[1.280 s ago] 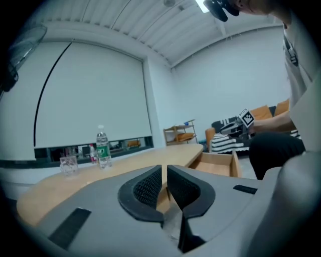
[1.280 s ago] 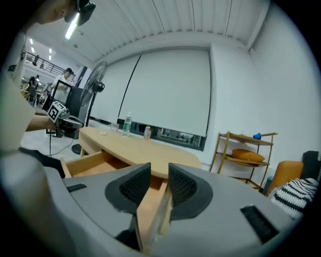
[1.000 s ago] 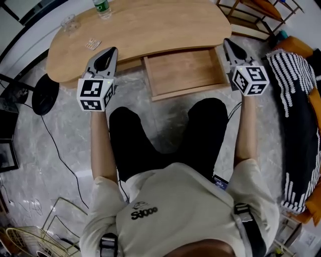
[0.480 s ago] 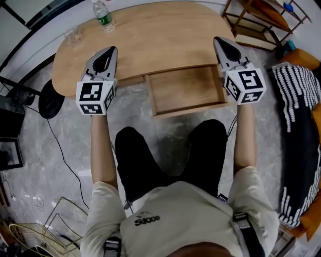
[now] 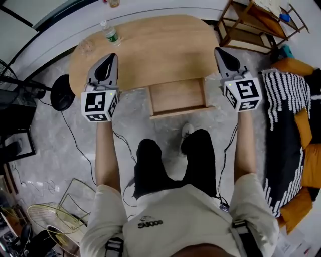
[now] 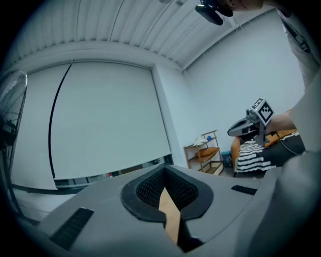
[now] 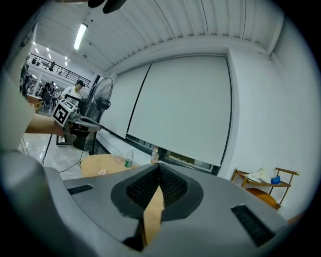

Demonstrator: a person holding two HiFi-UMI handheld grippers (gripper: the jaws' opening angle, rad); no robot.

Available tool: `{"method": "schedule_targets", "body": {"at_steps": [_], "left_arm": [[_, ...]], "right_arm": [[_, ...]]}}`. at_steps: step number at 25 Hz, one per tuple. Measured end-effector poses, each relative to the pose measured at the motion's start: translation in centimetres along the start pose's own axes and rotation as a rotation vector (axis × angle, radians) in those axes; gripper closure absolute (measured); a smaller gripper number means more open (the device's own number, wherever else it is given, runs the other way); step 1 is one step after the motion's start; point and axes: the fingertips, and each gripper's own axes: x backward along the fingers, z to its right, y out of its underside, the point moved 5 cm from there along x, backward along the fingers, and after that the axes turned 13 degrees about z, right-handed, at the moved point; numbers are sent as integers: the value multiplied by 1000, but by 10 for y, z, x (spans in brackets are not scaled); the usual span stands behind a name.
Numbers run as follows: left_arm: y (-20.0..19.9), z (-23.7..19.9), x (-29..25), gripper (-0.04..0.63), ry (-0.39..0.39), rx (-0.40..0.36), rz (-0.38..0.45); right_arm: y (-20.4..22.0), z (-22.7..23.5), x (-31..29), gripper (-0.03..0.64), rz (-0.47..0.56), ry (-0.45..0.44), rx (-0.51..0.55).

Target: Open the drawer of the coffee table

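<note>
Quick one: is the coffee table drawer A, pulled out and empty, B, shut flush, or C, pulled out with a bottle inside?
A: the head view shows the drawer sticking out from under the coffee table, its wooden bottom bare.

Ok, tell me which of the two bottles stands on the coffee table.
The clear bottle with the green label, upright near the coffee table's far left edge beside a glass. The other bottle stands beyond the table's far edge.
</note>
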Motion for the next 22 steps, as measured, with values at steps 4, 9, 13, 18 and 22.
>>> {"method": "schedule_targets", "body": {"at_steps": [4, 9, 13, 18, 22], "left_arm": [[-84, -30, 7, 577, -24, 13, -50], [-181, -58, 22, 577, -8, 2, -88], [-252, -80, 45, 577, 24, -2, -77], [-303, -98, 71, 577, 66, 9, -58], [-331, -100, 91, 577, 73, 24, -45]], "right_arm": [[-93, 19, 1, 611, -19, -15, -8], [-205, 22, 6, 611, -11, -31, 4], [-290, 3, 9, 611, 23, -33, 14], [-365, -28, 16, 611, 34, -25, 27], [-397, -43, 30, 611, 43, -13, 36]]}}
